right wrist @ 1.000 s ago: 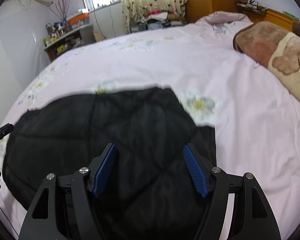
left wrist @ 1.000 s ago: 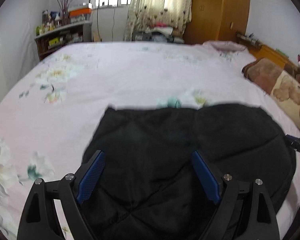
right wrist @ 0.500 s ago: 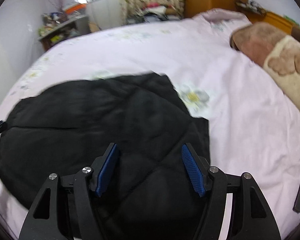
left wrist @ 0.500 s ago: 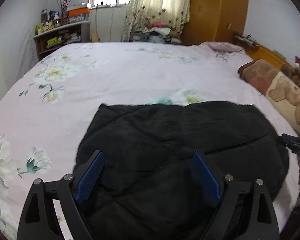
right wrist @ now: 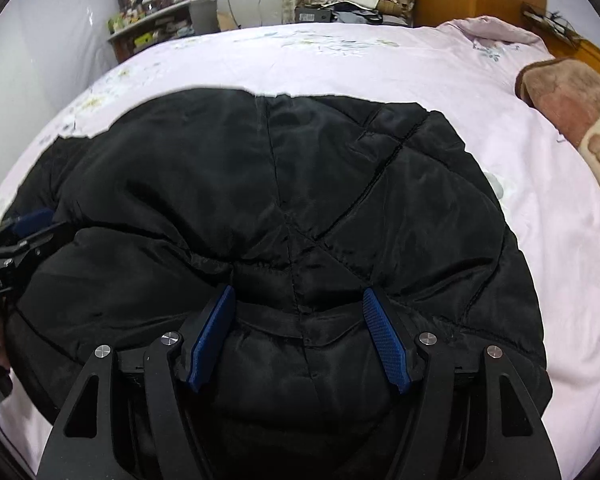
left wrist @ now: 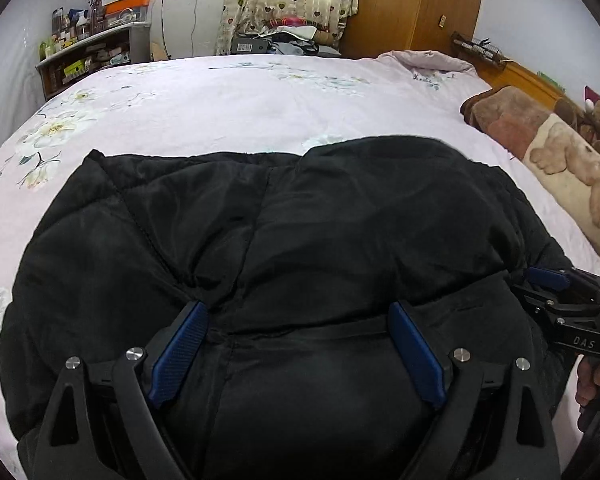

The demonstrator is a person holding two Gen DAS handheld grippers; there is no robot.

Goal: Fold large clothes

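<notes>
We find the black quilted jacket [left wrist: 300, 240] lying on the bed [left wrist: 240, 100], spread across the near half of the pink flowered sheet, its near part doubled over into a thick roll.

The left gripper [left wrist: 298, 336] stands with its fingers [left wrist: 178, 354] spread wide, both pads pressed against the padded cloth and nothing pinched between them. The right gripper [right wrist: 298, 330] is likewise spread apart over the near roll, resting on the jacket without a hold.

In our judgement the jacket is soft, bulky and springy: the padding will puff back after each fold. The shell looks smooth and faintly shiny, so it may slip between the pads. A firmer hold should be had at a stitched seam [right wrist: 384, 168] or at the hem edge, where the layers are thinner.

Legible writing: "DAS" on the body of the right gripper, seen at the edge of the left view. Lettering on the left gripper in the right view is too blurred to read. No garment label is visible.
</notes>
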